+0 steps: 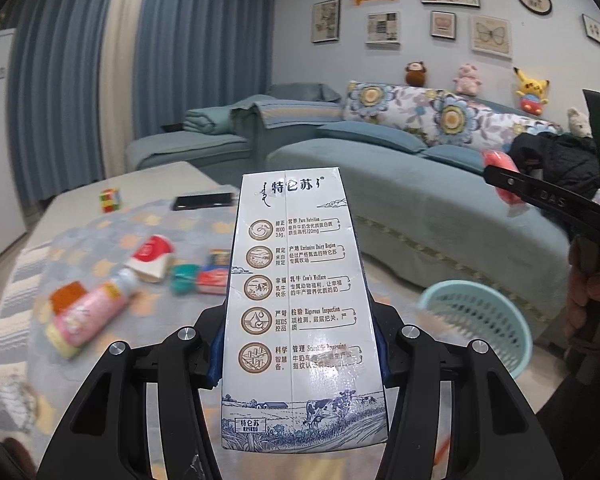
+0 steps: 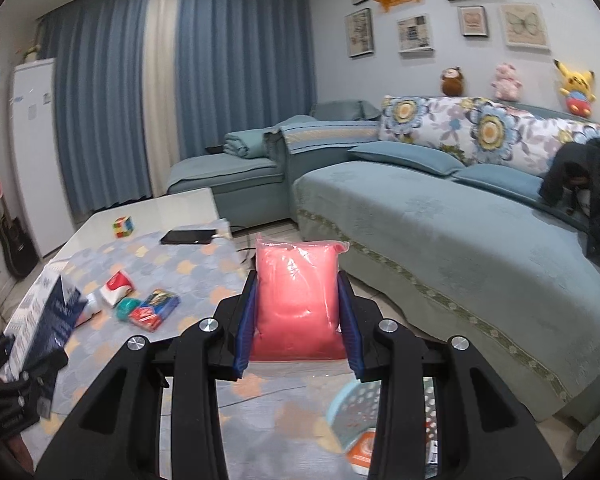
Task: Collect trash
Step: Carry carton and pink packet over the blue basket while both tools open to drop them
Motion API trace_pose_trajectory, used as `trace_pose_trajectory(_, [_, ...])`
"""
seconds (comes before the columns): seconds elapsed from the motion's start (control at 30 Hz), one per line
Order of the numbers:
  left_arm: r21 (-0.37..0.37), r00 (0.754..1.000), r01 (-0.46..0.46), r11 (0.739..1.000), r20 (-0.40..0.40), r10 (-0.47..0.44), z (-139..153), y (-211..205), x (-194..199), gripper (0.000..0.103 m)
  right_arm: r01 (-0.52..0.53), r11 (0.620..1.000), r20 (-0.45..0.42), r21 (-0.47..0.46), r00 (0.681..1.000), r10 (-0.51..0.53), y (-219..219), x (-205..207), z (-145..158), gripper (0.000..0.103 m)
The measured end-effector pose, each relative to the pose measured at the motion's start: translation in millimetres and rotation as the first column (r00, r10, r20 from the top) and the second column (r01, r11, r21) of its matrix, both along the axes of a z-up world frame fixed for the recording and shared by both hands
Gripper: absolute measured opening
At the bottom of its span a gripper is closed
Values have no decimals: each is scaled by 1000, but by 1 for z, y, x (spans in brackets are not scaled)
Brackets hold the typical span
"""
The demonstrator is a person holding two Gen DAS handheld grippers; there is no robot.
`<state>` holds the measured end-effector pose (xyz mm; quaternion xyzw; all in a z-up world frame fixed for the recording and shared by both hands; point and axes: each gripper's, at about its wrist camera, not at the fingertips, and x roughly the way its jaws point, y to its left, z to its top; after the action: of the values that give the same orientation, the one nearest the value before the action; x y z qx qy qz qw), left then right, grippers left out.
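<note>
Your left claw (image 1: 300,356) is clamped on a tall milk carton (image 1: 296,304); your right claw (image 2: 298,322) is clamped on a pink plastic packet (image 2: 296,300). At 4 o'clock from the carton stands the blue basket (image 1: 496,320). At 9 o'clock, more trash (image 1: 100,308) lies on the counter (image 1: 148,184).

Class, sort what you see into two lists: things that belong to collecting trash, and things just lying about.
Job: milk carton in left gripper; pink packet in right gripper; blue basket; pink bottle; paper cup.

Lying about: puzzle cube; phone; plush toys.
</note>
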<state>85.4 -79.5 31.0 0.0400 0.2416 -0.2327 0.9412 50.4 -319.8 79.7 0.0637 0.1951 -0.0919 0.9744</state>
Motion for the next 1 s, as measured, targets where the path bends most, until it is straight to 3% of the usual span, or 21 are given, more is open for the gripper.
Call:
trace_pose_trajectory(0.2, [-60,995,89,994,-32,-91,-3,-57,-3,51,36,999,-29,7,999,-36,-58,-13,11,34])
trace_pose_trajectory(0.4, [-51,975,210,976,-62,-213,-16,-126,-4,51,81,993,-156,88,985,-67,-128,-19,-3,34])
trace_pose_trajectory(0.57, [-39,952,285,958,-106,-288,-31,-177,5,51,136,979,-243,154,965,-96,-159,-15,-27,34])
trace_pose_trajectory(0.87, [-18,929,330,944,-173,-328,-46,-225,21,52,205,948,-275,245,952,-135,-192,-14,-47,36])
trace_pose_trajectory(1.0, [-17,917,338,941,-218,-334,-53,-232,31,66,216,939,-282,269,949,-138,-199,-14,-53,50])
